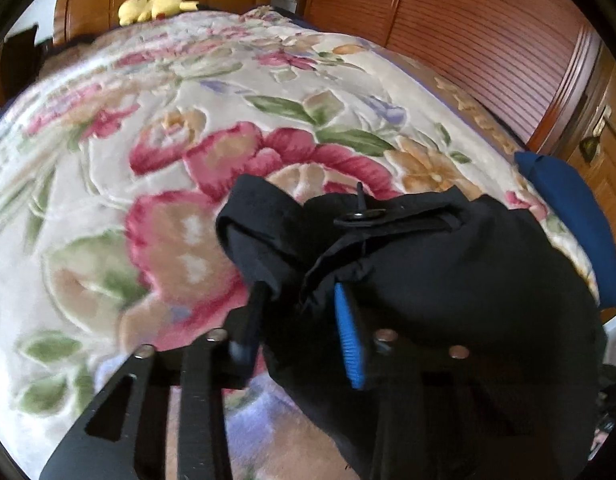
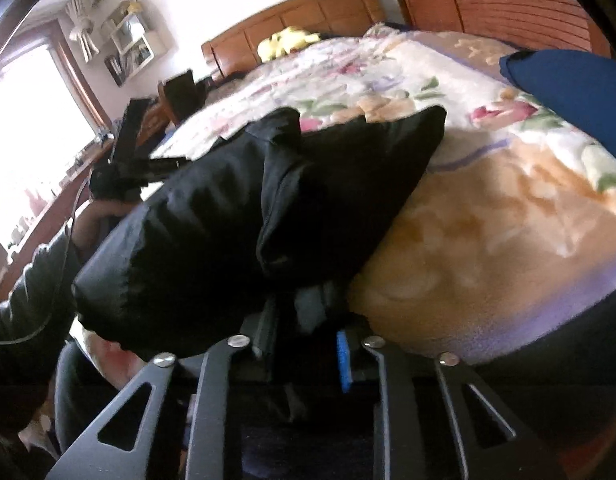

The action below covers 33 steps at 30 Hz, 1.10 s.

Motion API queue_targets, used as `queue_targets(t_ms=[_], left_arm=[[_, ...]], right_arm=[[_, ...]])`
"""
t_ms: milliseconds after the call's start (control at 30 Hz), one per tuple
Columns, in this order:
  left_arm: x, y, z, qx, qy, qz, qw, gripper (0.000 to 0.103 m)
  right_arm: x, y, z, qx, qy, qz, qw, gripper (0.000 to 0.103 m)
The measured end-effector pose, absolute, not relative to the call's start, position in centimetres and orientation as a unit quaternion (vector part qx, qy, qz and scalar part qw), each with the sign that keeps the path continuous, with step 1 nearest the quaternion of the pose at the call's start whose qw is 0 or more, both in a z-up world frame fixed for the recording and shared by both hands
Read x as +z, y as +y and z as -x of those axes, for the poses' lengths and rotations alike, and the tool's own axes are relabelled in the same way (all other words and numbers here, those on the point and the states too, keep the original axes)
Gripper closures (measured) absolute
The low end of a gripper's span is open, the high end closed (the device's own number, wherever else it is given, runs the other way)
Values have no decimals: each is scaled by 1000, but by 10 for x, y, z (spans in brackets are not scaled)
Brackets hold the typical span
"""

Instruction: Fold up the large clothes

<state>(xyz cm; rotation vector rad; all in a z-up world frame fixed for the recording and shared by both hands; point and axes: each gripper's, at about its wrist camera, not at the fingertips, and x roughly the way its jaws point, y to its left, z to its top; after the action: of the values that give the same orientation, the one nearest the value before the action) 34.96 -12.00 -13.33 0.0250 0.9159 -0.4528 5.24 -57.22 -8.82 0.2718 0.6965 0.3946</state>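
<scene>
bedroom, grasp step | left gripper and right gripper, fingers clenched on a black jacket, bunched at the floral bed edge | next, likely: lift and spread it flat before folding

Two wrist fisheyes, close over the bed, both angled down.
Shared: black garment, floral blanket, far headboard.

The garment lies on the blanket (plush toy beyond, by the headboard).
</scene>
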Motion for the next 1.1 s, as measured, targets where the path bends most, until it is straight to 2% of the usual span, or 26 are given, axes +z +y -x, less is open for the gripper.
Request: queue_targets(t_ms=[200,233,767,1100], left_arm=[[-99,-118,-331,-201,395,-24,896,93],[-90,-119,-326,-194,384,-29,902,101],[-14,-153,-295,-203,300,-55,930,101],[82,-258,-298,-238,214,-72,945,101]], right_arm=[[-76,-578,-38,195,292,-130,927,93],[-73,-579,-36,196,284,-128,930,93],[-15,-603,-21,163,189,-30,968,94],[67,-675,-2,86,109,33,990,94]])
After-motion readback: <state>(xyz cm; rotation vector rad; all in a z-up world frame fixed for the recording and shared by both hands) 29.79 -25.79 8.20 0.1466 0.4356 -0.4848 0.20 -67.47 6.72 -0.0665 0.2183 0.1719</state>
